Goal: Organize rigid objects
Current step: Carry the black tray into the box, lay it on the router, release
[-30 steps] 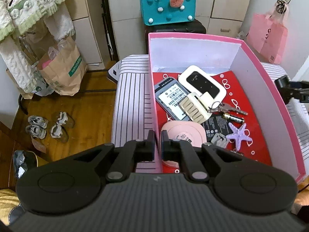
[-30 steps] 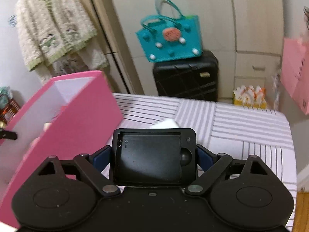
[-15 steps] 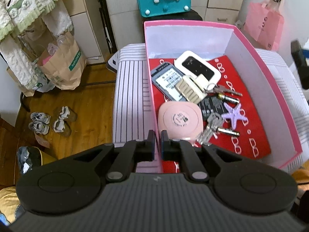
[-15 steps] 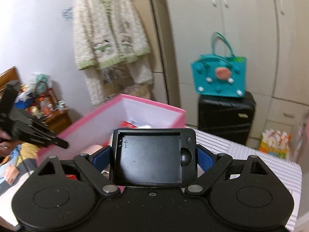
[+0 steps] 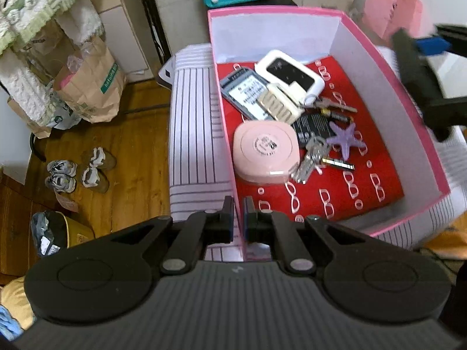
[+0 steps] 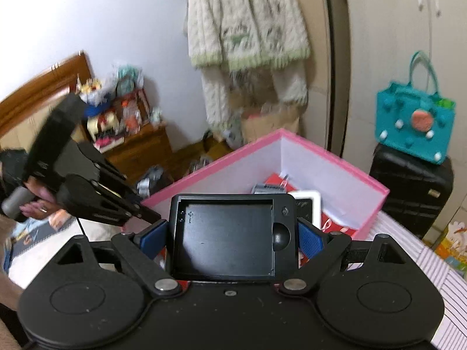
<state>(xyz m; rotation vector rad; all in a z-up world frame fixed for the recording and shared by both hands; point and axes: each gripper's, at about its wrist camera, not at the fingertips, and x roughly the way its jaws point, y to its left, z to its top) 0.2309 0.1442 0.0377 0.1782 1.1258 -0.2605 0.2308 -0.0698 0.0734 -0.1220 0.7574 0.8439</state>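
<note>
Change: your right gripper (image 6: 232, 239) has swung up from the striped bedding toward the pink box (image 5: 420, 134), which now fills the centre of its view instead of the left edge; in your left view the same gripper has come further into the upper right. The carried piece looks about ready to be lowered in.
Pink box: rigid card, pink outside, plain white walls, a red liner printed with spectacles; it sits on the striped cover (image 5: 195, 134) at centre frame.
Black tray (image 6: 230, 237): flat, matte, hard plastic rectangle with a shallow recess and a round dimple; your right gripper pinches it by its two short edges, blue pads pressing.
Left gripper (image 5: 238, 213): pressed together on the box's near left wall at lower centre, steadying it.
Pink case (image 5: 265, 154): smooth rounded square, left of the box floor.
White device (image 5: 292, 71): glossy, rounded, dark window, toward the back.
Purple starfish (image 5: 342, 141): small, knobbly, beside loose metal keys (image 5: 310, 162).
</note>
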